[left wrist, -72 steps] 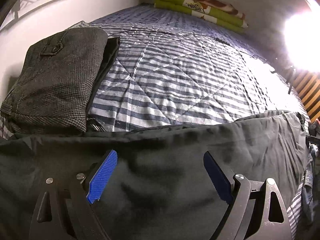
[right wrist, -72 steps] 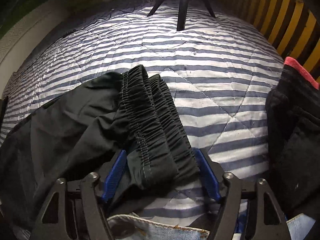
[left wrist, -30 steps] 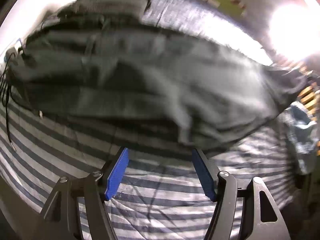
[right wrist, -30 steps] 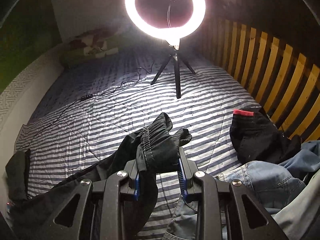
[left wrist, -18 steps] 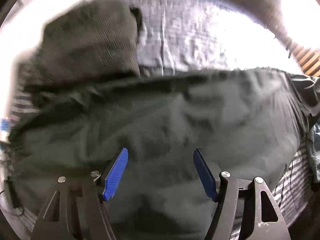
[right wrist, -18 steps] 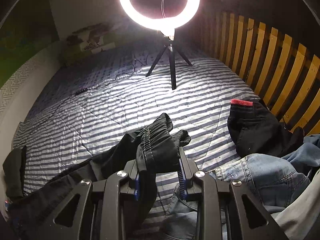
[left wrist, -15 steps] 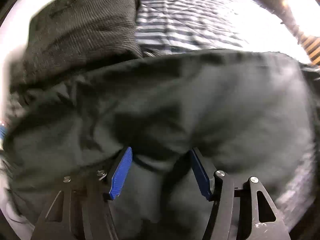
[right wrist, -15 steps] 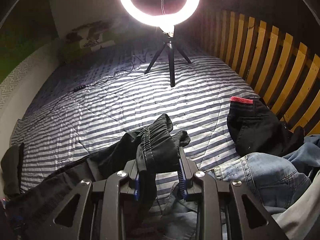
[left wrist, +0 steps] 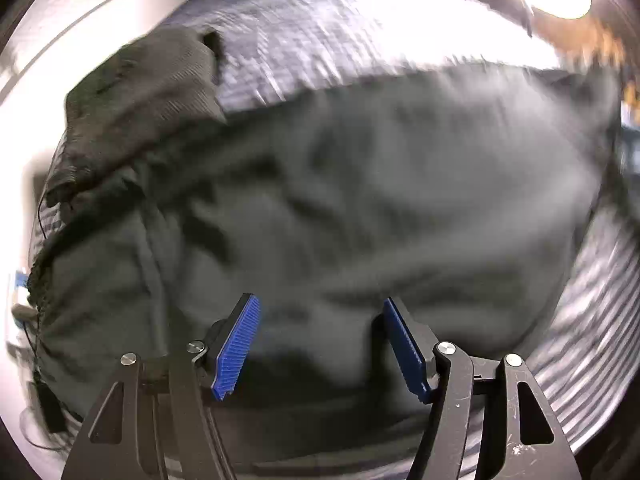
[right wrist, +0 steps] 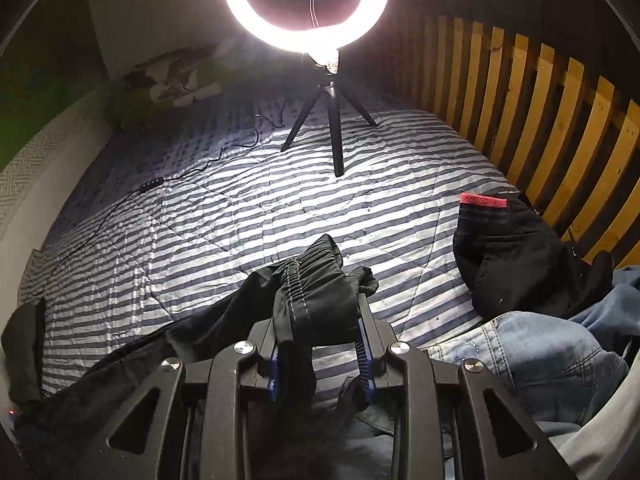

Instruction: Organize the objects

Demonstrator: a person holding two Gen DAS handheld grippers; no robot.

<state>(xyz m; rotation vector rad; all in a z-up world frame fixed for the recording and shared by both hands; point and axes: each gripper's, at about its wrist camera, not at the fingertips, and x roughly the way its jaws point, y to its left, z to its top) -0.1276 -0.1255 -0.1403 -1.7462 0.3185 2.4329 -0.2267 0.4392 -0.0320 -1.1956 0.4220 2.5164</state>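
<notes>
Dark trousers (left wrist: 400, 184) lie spread over the striped quilt (left wrist: 592, 312) and fill most of the blurred left wrist view. My left gripper (left wrist: 320, 344) points steeply down over them, its blue pads (left wrist: 236, 344) apart with only loose cloth below. In the right wrist view my right gripper (right wrist: 320, 344) is shut on the bunched elastic waistband (right wrist: 312, 280) of the same trousers. The rest of the trousers (right wrist: 120, 368) trails off to the lower left across the quilt (right wrist: 240, 208).
A folded grey checked garment (left wrist: 152, 80) lies by the white wall (left wrist: 80, 20). A ring light (right wrist: 306, 4) on a tripod (right wrist: 334, 132) stands mid-bed, its cable (right wrist: 192, 172) running left. A black garment with a red band (right wrist: 512, 256) and jeans (right wrist: 532, 356) lie by the wooden slats (right wrist: 540, 100).
The left gripper has swung and rolled over the trousers, which now fill its view, and its pads stay apart. The right gripper keeps its hold on the waistband and has barely moved.
</notes>
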